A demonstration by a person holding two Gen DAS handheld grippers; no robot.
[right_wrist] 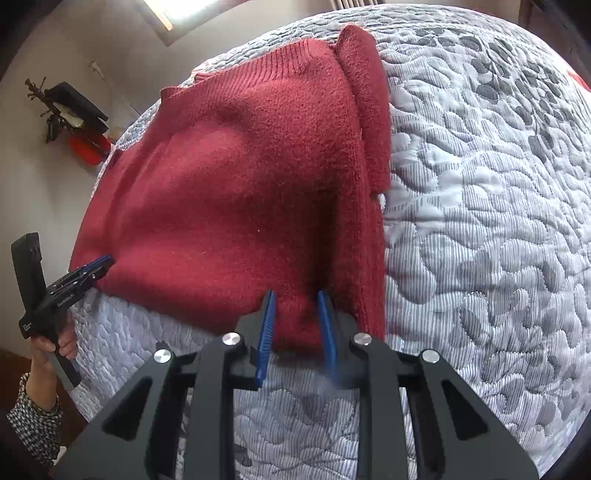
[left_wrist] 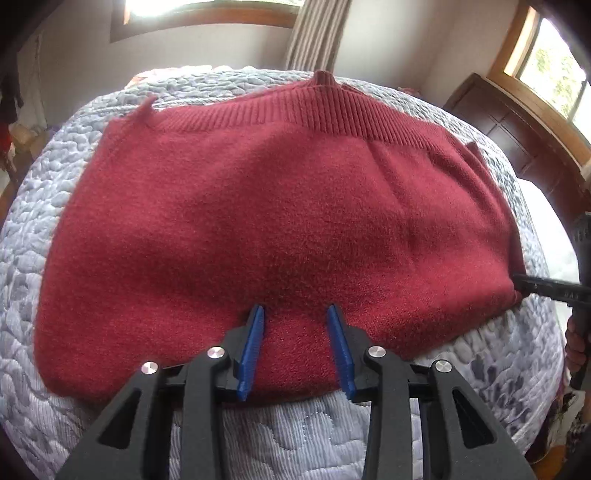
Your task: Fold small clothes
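Note:
A dark red knit sweater [left_wrist: 277,206] lies spread flat on a grey quilted bedspread [left_wrist: 295,435], its ribbed hem at the far side. My left gripper [left_wrist: 295,314] is open, its blue fingers low over the sweater's near edge with fabric under the gap. The right gripper [left_wrist: 517,286] reaches the sweater's right corner. In the right wrist view the sweater [right_wrist: 240,192] shows a folded-in sleeve along its right side. My right gripper [right_wrist: 296,292] stands open astride the near corner. The left gripper [right_wrist: 105,260], held by a hand [right_wrist: 55,343], touches the left edge.
The bedspread [right_wrist: 480,221] stretches wide to the right of the sweater. A dark wooden headboard [left_wrist: 509,122] and a window [left_wrist: 554,74] stand at the far right, a curtain [left_wrist: 317,33] behind. Red and black items [right_wrist: 85,147] sit by the wall beyond the bed.

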